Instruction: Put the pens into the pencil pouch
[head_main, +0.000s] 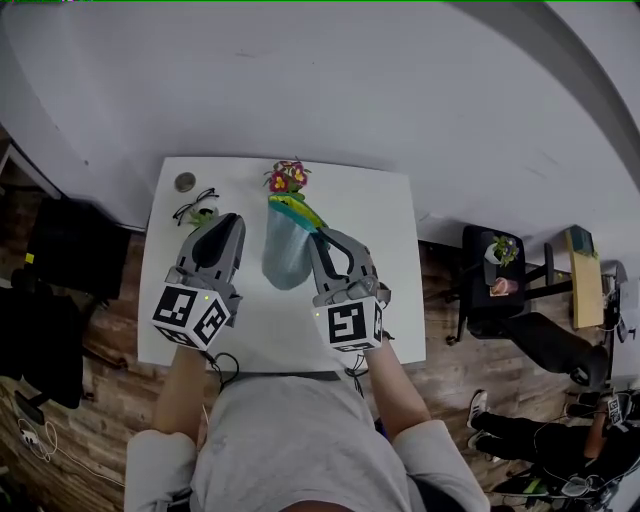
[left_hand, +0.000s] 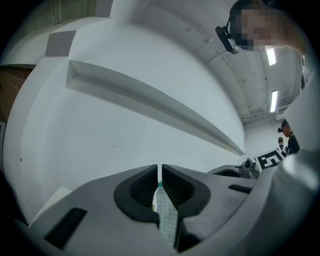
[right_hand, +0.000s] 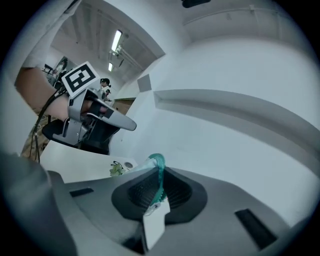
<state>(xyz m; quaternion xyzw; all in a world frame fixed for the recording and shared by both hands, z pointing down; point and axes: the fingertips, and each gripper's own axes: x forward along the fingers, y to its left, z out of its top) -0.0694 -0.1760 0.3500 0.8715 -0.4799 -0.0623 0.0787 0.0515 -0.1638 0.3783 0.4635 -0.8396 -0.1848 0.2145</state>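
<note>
Fingers (left_hand: 137, 187) on both sides pinch the pouch (head_main: 286, 250).

Where my claws can still pass over the white table (head_main: 375, 215)

The gap between my left claw (head_main: 228, 222) and my right claw (head_main: 320, 240) is filled by the pouch (head_main: 287, 252), pinched at its edges by both. Just ahead of the left claw lie glasses (head_main: 193, 208) and a small green thing (head_main: 206, 214), with a round disc (head_main: 185, 182) beyond them. Ahead of the pouch a pot of flowers (head_main: 288, 180) stands at the far edge, and the wall (head_main: 350, 90) closes everything past it. Right of my right claw the top is bare to its edge.
</note>
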